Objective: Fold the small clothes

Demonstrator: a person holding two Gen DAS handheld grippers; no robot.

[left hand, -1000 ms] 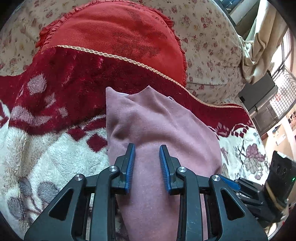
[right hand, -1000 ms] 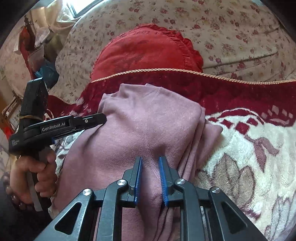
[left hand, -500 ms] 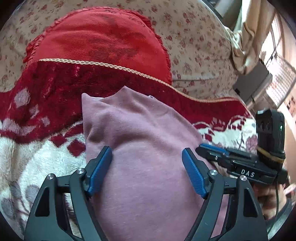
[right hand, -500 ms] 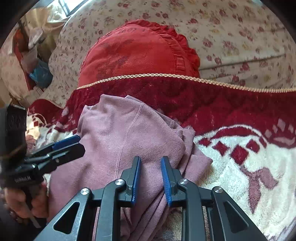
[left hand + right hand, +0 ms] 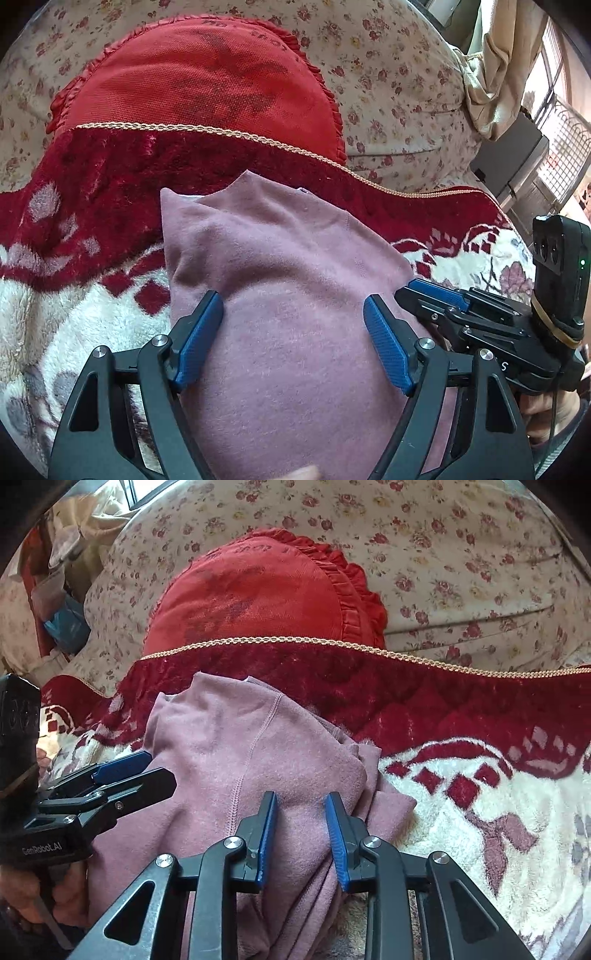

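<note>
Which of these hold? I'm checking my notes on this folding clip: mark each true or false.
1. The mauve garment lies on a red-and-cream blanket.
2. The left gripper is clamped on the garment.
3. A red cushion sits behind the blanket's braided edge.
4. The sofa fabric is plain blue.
1. True: the garment lies on the blanket.
2. False: the left gripper is open, its fingers spread wide above the cloth.
3. True: the cushion stands behind the braided edge.
4. False: the sofa is cream with small red flowers.
</note>
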